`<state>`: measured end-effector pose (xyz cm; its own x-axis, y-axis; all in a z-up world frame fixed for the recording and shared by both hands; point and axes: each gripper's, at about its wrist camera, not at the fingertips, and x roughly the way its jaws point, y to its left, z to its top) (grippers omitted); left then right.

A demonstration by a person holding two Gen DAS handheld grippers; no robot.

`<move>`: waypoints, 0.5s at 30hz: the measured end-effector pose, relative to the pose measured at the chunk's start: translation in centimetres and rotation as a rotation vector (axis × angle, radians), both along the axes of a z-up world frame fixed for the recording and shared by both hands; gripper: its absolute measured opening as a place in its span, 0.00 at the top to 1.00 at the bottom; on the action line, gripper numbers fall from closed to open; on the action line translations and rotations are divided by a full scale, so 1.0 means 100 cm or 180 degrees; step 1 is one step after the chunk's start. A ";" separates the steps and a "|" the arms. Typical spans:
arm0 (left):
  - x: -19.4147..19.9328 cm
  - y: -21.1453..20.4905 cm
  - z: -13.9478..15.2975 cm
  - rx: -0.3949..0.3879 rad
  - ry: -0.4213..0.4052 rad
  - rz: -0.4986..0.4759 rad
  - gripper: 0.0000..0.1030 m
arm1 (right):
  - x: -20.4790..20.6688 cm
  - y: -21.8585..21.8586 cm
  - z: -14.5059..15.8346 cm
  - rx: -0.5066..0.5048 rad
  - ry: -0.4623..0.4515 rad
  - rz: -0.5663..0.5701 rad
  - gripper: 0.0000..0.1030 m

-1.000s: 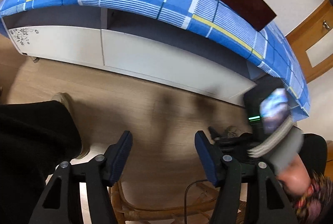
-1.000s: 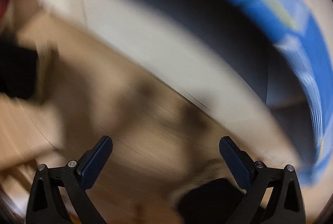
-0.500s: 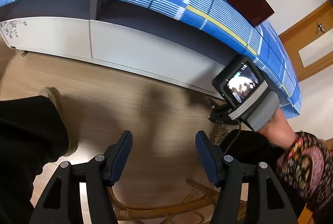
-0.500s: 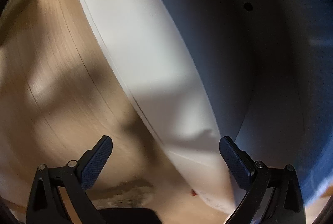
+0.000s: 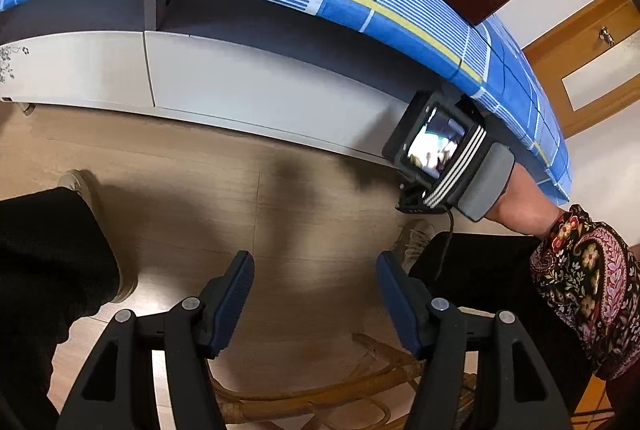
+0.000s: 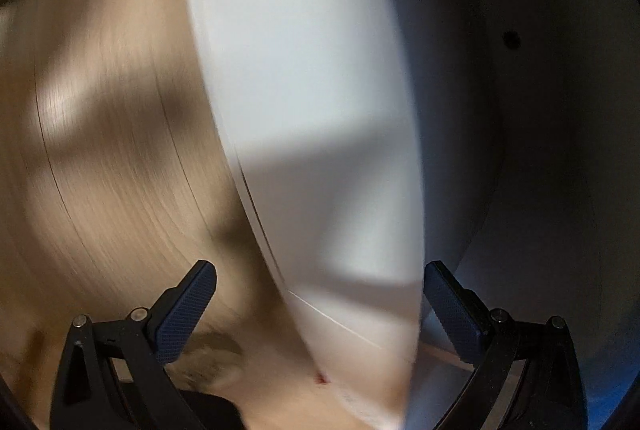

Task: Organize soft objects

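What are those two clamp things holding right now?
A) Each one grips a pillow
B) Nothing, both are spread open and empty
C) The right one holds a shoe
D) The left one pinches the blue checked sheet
B: the left gripper shows only wooden floor between its spread fingers, and the right gripper is just as wide open, facing the white bed base with nothing between its pads.
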<state>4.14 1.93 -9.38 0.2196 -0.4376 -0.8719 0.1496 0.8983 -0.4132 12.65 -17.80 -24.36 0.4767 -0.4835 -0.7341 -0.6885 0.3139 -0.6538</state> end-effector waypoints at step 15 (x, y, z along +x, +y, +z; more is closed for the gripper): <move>0.019 -0.008 0.013 0.0430 -0.0219 -0.0373 0.31 | -0.070 0.041 -0.016 0.0505 0.1098 -0.0140 0.04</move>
